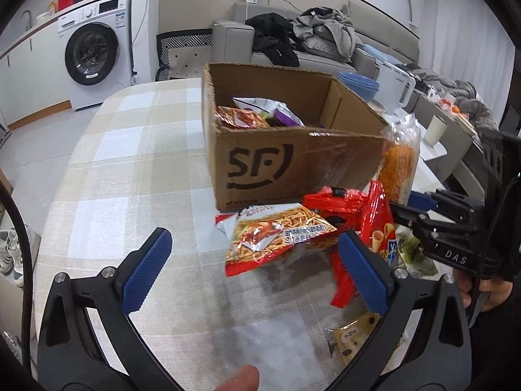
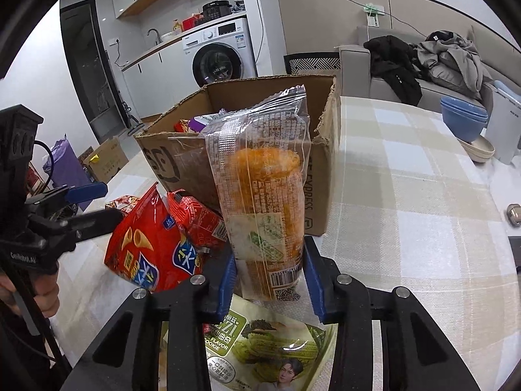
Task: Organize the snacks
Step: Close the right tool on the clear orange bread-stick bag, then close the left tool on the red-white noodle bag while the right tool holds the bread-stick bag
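Observation:
An open cardboard box (image 1: 293,163) (image 2: 182,159) stands on the checked tablecloth with several snack packs (image 1: 257,114) inside. My right gripper (image 2: 270,260) (image 1: 403,207) is shut on the lower end of a clear pack of orange bread (image 2: 263,179) (image 1: 399,159), held upright against the box's corner. My left gripper (image 1: 254,234) (image 2: 97,205) is open, its blue pads on either side of the near end of a noodle snack pack (image 1: 276,238). Red packs (image 1: 332,202) (image 2: 195,218) and a red cone-snack bag (image 2: 146,247) lie by the box. A green cookie pack (image 2: 270,348) lies under the right gripper.
A small chocolate-chip cookie pack (image 1: 355,329) lies near the table's front edge. Blue bowls (image 2: 464,120) and a white appliance (image 2: 503,130) stand at the far right of the table. Beyond the table are a washing machine (image 1: 94,52) and a sofa (image 1: 325,42) with clothes.

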Tool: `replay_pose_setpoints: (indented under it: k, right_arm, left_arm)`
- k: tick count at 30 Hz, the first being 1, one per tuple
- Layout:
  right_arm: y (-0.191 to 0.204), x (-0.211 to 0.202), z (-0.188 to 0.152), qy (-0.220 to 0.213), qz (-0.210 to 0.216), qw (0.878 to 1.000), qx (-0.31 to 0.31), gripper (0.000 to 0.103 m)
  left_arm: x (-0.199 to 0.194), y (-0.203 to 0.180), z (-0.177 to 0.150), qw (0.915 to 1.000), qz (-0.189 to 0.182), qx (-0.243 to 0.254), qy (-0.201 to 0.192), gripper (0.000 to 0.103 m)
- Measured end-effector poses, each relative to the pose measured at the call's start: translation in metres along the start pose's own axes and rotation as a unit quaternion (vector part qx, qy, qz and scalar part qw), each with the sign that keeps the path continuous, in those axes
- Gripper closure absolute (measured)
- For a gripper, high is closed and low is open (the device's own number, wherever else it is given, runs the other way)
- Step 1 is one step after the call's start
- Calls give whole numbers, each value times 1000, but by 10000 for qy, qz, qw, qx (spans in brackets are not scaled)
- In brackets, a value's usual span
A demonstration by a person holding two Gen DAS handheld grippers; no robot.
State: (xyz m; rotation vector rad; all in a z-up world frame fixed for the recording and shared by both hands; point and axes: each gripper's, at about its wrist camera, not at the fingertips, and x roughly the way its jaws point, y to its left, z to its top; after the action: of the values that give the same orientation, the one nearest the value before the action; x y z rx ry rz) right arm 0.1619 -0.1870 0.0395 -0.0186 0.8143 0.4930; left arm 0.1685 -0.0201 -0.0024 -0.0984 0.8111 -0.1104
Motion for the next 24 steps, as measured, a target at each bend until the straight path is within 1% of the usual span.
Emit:
replay_pose_setpoints:
  k: [3,5,9,12,16,19,24]
  right_arm:
    - [2,-4,0,2,30,10000,-31,64]
    - [3,-5,0,2,45,10000,-62,64]
    - [5,-7,-1,0,45,9999,-113,64]
    - [7,-7,-2,15,59,9999,-135,64]
    - [7,-8,-2,25,68,9999,-139,64]
    - [6,-8,-2,27,75,9999,-126,64]
    - [6,-8,-1,31,76,9999,-127,64]
  left_arm:
    - [5,-7,-4,9999,11,140,57,1]
    - [8,-10,-5,9998,-44,175,105,1]
    - [12,-9,-6,9999,28,104,109,1]
    - [16,-9,-8,9998,-37,88,196,1]
    - [20,-8,-7,9997,58,59,220,1]
    - [21,-5,-6,9997,214,-44,145,1]
    - [28,-6,-4,9998,157,-128,72,1]
